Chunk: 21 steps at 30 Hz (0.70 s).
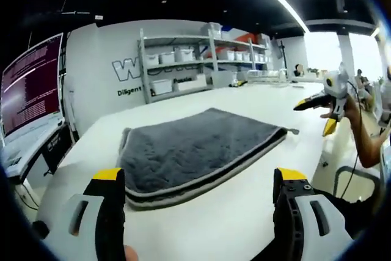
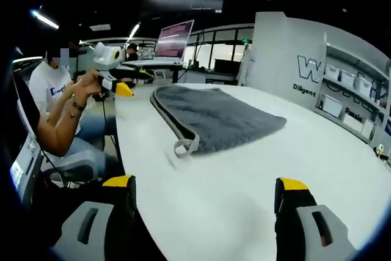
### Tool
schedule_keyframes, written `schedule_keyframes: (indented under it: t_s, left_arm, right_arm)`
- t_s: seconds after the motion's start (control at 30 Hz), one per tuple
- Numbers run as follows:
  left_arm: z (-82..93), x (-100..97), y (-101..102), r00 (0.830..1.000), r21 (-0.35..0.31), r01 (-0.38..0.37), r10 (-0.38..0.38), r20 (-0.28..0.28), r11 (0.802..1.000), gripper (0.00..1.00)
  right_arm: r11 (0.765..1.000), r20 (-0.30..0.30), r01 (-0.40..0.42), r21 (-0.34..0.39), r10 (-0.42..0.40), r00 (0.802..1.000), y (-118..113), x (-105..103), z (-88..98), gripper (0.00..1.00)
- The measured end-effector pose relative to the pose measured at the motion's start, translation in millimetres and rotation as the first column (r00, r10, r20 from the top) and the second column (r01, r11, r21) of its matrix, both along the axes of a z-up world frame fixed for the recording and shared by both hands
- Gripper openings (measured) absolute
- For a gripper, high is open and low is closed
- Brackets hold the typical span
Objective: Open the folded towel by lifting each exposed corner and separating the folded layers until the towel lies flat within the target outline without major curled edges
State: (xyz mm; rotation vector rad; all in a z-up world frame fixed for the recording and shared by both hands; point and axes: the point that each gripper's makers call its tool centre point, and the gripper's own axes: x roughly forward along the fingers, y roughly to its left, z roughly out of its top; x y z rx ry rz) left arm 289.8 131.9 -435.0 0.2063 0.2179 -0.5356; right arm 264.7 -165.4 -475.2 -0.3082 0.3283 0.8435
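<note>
- Left gripper view: the left gripper [image 1: 198,197], grey with yellow-tipped jaws, has its jaws spread wide with nothing between them. It hangs over the white table [image 1: 244,212] just short of the towel's near folded edge.
- The grey plush folded towel with a pale bound edge [image 1: 198,142] lies straight ahead of those jaws and fills the gap between them. Its long axis runs from the near left up to the far right corner.
- Further right in the same view, the right gripper [image 1: 327,105] is held in a hand [image 1: 348,111] beyond the towel's far right corner. It is apart from the cloth.
- Right gripper view: the left gripper [image 2: 113,77] shows at the towel's far left end. The right gripper [image 2: 201,203] is also wide open and empty, well back from the towel over bare tabletop [image 2: 244,175].
- The towel [image 2: 214,114] lies flat and stacked in layers, and a small hanging loop [image 2: 185,147] sticks out at the corner nearest the right gripper.
- Judged from this, the left gripper is the nearer to an edge, and the towel has not yet been opened. No target outline can be made out on the table.
</note>
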Motion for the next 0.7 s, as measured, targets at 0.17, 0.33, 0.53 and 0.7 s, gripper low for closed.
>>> schedule_keyframes:
  t_s: [0.17, 0.33, 0.53, 0.7]
  left_arm:
    - [2.5, -2.9, 7.7, 1.0, -0.011, -0.009, 0.009, 0.021, 1.0, 0.99]
    - [-2.7, -5.9, 14.5, 0.999, -0.01, -0.026, 0.026, 0.021, 1.0, 0.99]
    - [1.7, -8.7, 10.3, 1.0, -0.043, 0.003, -0.002, 0.024, 0.999, 0.97]
    - [-3.4, -15.5, 1.9, 0.999, -0.041, 0.043, -0.043, 0.008, 0.998, 0.97]
  right_arm:
    - [1.0, 0.001, 0.007, -0.012, -0.007, 1.0, 5.6, 3.1, 5.1, 0.95]
    - [1.0, 0.005, 0.009, -0.025, -0.009, 1.0, 13.9, 6.4, 10.8, 0.95]
    - [1.0, 0.006, 0.014, -0.028, -0.014, 1.0, 21.9, 9.6, 15.2, 0.95]
    - [0.999, 0.008, 0.018, -0.035, -0.017, 1.0, 28.5, 13.8, 20.2, 0.95]
